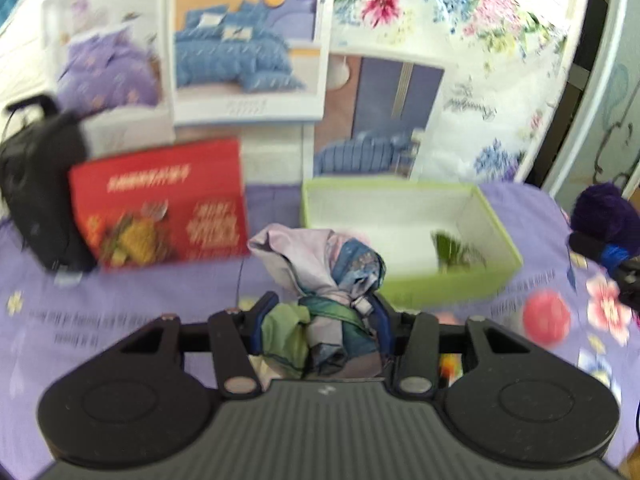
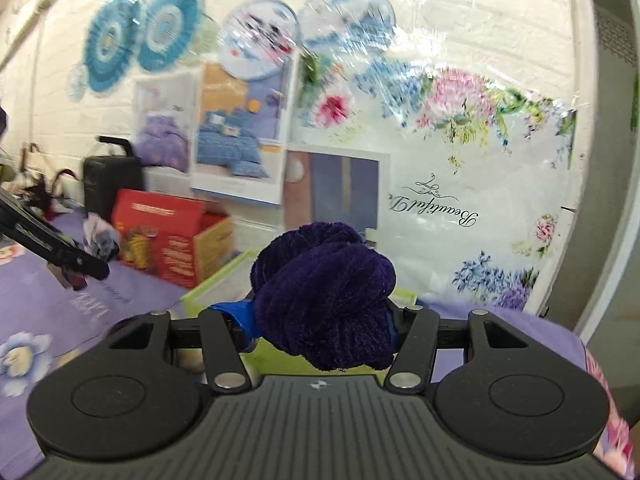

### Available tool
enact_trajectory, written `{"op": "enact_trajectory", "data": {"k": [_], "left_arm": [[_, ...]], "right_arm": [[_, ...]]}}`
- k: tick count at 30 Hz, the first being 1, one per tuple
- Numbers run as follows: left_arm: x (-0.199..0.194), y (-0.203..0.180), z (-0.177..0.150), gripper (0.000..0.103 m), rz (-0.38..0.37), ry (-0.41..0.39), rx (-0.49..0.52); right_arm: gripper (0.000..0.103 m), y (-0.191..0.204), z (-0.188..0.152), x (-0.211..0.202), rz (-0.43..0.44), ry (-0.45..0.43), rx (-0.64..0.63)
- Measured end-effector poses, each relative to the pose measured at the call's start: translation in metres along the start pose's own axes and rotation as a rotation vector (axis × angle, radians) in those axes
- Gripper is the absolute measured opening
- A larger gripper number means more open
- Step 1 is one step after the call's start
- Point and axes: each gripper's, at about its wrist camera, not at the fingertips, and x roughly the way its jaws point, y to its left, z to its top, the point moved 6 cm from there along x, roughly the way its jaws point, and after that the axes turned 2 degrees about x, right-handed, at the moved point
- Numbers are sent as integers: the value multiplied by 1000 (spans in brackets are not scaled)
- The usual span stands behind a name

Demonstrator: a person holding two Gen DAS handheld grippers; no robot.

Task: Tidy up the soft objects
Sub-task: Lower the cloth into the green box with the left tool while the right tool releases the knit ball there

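From the left wrist, the left gripper (image 1: 320, 316) has its jaws closed on a bundled cloth (image 1: 320, 280) of pale lilac, blue and green, carried clear of the purple bed (image 1: 120, 312) just short of the green box (image 1: 452, 280), which looks to be where soft things go. From the right wrist, the right gripper (image 2: 320, 316) is clamped partway shut around a purple plush ball (image 2: 324, 292), held up over the same box's rim, likely headed in too.
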Motion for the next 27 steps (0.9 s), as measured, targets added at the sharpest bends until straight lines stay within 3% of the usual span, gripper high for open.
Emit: {"op": "enact_trajectory", "data": {"k": [5, 9, 10, 13, 14, 18, 27], "left_arm": [[53, -28, 55, 48, -24, 19, 23], [106, -52, 77, 49, -36, 68, 53], [119, -57, 79, 54, -47, 89, 58], [152, -67, 84, 88, -52, 127, 70], [157, -69, 85, 89, -48, 120, 67], [165, -70, 89, 92, -52, 118, 51], [138, -52, 79, 94, 4, 91, 69]], "right_arm": [[41, -16, 13, 72, 3, 101, -23], [44, -19, 6, 122, 32, 205, -41], [45, -21, 4, 132, 39, 228, -34], [46, -27, -2, 154, 52, 285, 0], [46, -29, -5, 159, 50, 300, 4], [49, -34, -11, 164, 33, 312, -12], [56, -39, 4, 145, 32, 234, 68]]}}
